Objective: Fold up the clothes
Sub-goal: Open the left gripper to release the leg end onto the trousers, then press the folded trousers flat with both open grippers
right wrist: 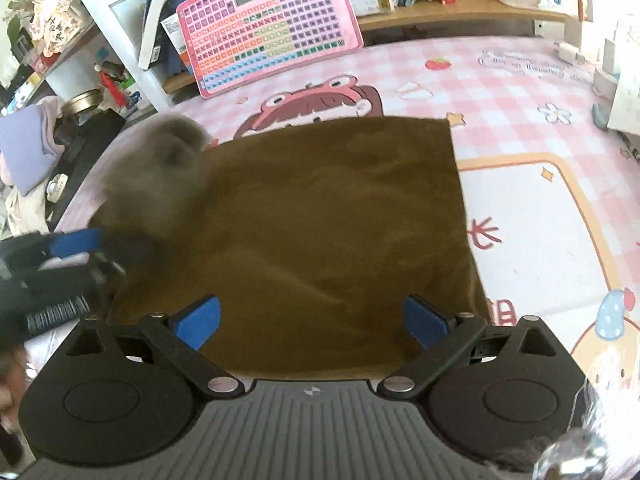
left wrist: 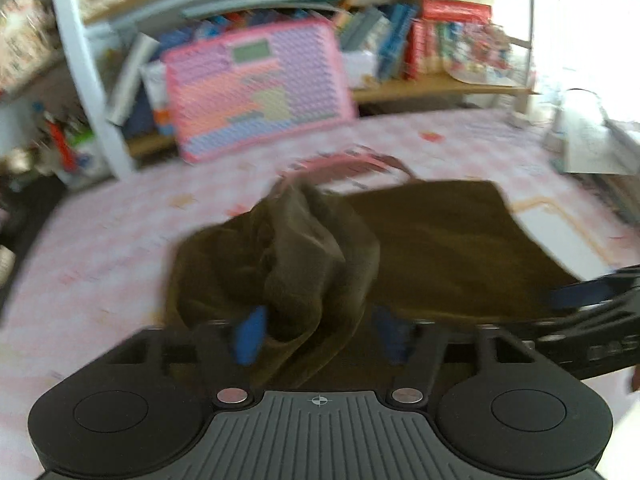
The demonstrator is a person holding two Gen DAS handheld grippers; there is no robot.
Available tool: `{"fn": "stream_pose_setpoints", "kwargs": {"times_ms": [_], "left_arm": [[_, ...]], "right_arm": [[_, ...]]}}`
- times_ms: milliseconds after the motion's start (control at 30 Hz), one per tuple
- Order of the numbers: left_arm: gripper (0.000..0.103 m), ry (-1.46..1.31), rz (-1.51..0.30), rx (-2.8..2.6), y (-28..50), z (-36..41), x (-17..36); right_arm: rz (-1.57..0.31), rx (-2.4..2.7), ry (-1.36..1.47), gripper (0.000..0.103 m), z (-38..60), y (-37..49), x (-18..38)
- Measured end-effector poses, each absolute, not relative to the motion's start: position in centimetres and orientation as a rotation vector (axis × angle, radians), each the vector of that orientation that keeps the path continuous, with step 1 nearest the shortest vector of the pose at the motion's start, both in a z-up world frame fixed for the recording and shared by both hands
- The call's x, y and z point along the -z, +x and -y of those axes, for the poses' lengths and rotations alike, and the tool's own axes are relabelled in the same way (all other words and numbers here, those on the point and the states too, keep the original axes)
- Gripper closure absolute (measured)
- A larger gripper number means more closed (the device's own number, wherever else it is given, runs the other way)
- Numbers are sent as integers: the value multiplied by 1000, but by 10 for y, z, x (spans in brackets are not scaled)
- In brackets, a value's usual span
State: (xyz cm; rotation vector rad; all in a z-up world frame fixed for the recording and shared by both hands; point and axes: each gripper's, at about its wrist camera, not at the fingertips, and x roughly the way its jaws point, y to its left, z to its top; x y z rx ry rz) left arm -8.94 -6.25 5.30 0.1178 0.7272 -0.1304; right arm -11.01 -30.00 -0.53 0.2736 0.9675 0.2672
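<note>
Between the blue-padded fingers of my left claw (left wrist: pixel 320 336) a bunched fold of the olive-brown fabric garment (left wrist: pixel 440 248) is pinched and lifted, its crumpled mass rising straight ahead of the pads; this view is smeared by motion, so the finer folds are hard to read. My right claw (right wrist: pixel 312 324) is spread wide with nothing between its blue pads (right wrist: pixel 200 322), hovering over the near edge of the same garment (right wrist: pixel 328 232).

Just ahead of my right claw the cloth lies flat and roughly rectangular on the pink checked cartoon-print table cover (right wrist: pixel 520 92). Off to its left, the other claw (right wrist: pixel 76 244) shows as a blurred black frame with a blue pad at the garment's left edge, where the fabric lumps up in a soft blur. To its right the cover lies bare beside the cloth's straight right edge.

Farther ahead, past the garment's far edge, a pink rectangular learning tablet with rows of coloured keys (right wrist: pixel 268 24) leans against a white-framed wooden bookshelf (right wrist: pixel 460 12) packed with books.
</note>
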Motion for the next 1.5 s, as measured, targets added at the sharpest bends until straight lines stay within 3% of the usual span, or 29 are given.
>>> {"fn": "stream_pose_setpoints", "kwargs": {"times_ms": [467,1200,1500], "left_arm": [[26,-332,-704,9,-116,27,-60],[25,-321,-690,-43,-126,15,-67],[25,-378,-714,-51,-114,-16,-59]], "right_arm": [[-1002,-417,291,5,302,-90,11],[-1008,-468,351,5,294,-74,10],[-1093,-444,439,4,281,-56,24]]}}
